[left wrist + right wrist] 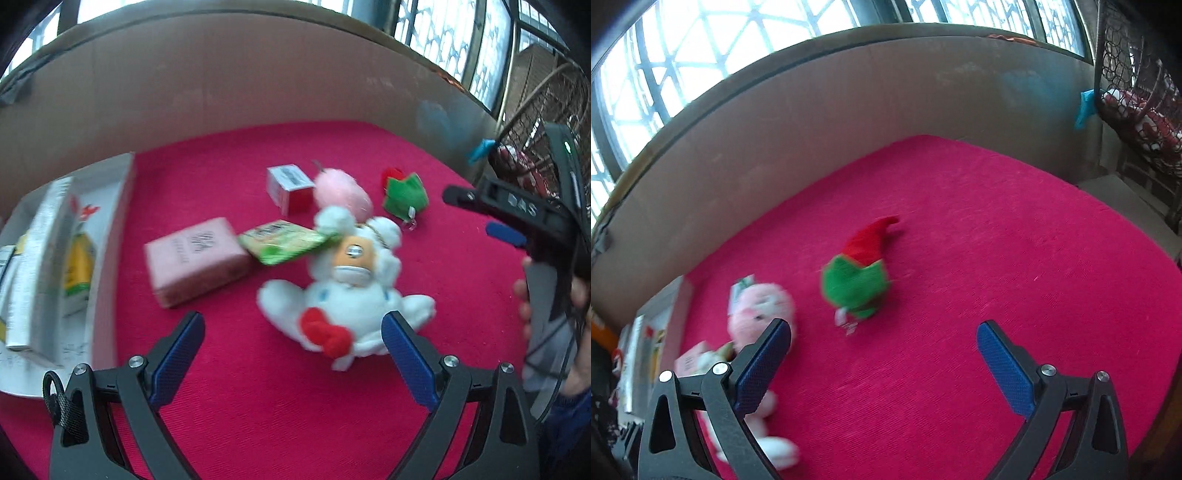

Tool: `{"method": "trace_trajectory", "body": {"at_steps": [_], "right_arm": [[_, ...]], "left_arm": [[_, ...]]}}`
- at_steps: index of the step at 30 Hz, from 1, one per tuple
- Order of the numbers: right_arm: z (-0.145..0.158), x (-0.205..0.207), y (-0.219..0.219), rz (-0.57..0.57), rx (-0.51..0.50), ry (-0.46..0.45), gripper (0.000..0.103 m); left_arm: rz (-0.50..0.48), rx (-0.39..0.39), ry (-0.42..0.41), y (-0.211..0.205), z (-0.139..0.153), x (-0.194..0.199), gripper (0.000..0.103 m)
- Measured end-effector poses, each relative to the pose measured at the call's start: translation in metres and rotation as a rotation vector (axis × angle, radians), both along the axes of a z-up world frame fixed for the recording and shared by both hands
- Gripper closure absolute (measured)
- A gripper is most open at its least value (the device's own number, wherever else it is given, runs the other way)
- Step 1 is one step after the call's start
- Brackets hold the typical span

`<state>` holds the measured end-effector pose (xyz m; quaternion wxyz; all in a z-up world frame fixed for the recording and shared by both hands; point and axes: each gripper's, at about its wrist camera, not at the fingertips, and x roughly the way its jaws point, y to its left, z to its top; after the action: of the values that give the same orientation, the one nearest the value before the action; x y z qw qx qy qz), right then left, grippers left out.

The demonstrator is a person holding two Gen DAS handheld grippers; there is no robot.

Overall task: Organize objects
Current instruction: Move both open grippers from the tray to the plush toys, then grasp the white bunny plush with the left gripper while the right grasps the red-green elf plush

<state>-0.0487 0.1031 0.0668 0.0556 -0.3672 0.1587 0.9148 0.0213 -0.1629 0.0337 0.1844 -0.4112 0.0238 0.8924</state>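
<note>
My left gripper (pixel 293 334) is open and empty, just in front of a white plush toy (pixel 347 299) with a red bow lying on the red cloth (pixel 277 406). Behind it lie a pink box (pixel 195 260), a green packet (pixel 286 242), a small grey and red box (pixel 290 188), a pink plush (pixel 341 192) and a green and red plush (pixel 404 195). My right gripper (pixel 884 345) is open and empty, a little short of the green and red plush (pixel 858 277). The pink plush (pixel 759 310) lies by its left finger. The right gripper also shows in the left wrist view (pixel 506 221).
A white open box (pixel 62 266) holding cartons stands at the left edge of the cloth. A brown cardboard wall (pixel 240 81) runs along the back. A wire basket (pixel 1141 92) stands at the far right. Windows lie behind.
</note>
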Motion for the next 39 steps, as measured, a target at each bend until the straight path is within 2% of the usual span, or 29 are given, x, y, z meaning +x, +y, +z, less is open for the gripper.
{"method": "trace_trajectory", "body": {"at_steps": [6, 11, 15, 16, 18, 20, 23, 25, 27, 29, 32, 35, 39], "right_arm": [[-0.012, -0.035, -0.012, 0.084, 0.072, -0.038, 0.000], [-0.026, -0.062, -0.022, 0.067, 0.093, -0.065, 0.000], [-0.030, -0.070, -0.032, 0.069, 0.122, -0.048, 0.002], [-0.030, -0.070, -0.034, 0.074, 0.133, -0.045, 0.004], [-0.033, -0.071, -0.038, 0.083, 0.142, -0.060, 0.023], [-0.034, -0.073, -0.037, 0.079, 0.138, -0.069, 0.031], [-0.036, -0.074, -0.032, 0.070, 0.114, -0.082, 0.041], [-0.037, -0.075, -0.033, 0.071, 0.118, -0.082, 0.044], [-0.035, -0.071, -0.035, 0.076, 0.127, -0.085, 0.049], [-0.036, -0.073, -0.037, 0.077, 0.140, -0.090, 0.049], [-0.036, -0.068, -0.037, 0.076, 0.137, -0.088, 0.051], [-0.037, -0.065, -0.034, 0.074, 0.111, -0.079, 0.053], [-0.036, -0.061, -0.033, 0.071, 0.090, -0.071, 0.055]], "left_arm": [[-0.004, 0.007, -0.021, 0.021, -0.009, -0.011, 0.007], [-0.002, 0.011, -0.017, 0.030, -0.014, -0.015, 0.007], [-0.012, 0.023, -0.012, 0.031, -0.021, -0.016, 0.006], [-0.014, 0.038, -0.017, 0.029, -0.023, -0.016, 0.006], [-0.019, 0.067, -0.033, 0.027, -0.028, -0.019, 0.005], [-0.016, 0.093, -0.052, 0.023, -0.029, -0.022, 0.005], [-0.018, 0.085, -0.051, 0.024, -0.029, -0.022, 0.005], [-0.019, 0.093, -0.052, 0.023, -0.029, -0.022, 0.006], [-0.021, 0.097, -0.050, 0.022, -0.029, -0.022, 0.009], [-0.050, 0.107, -0.041, 0.024, -0.027, -0.019, 0.024], [-0.089, 0.078, -0.010, 0.032, -0.023, -0.012, 0.037], [-0.100, 0.075, -0.003, 0.034, -0.022, -0.010, 0.042], [-0.100, 0.100, -0.015, 0.028, -0.022, -0.015, 0.044]]}}
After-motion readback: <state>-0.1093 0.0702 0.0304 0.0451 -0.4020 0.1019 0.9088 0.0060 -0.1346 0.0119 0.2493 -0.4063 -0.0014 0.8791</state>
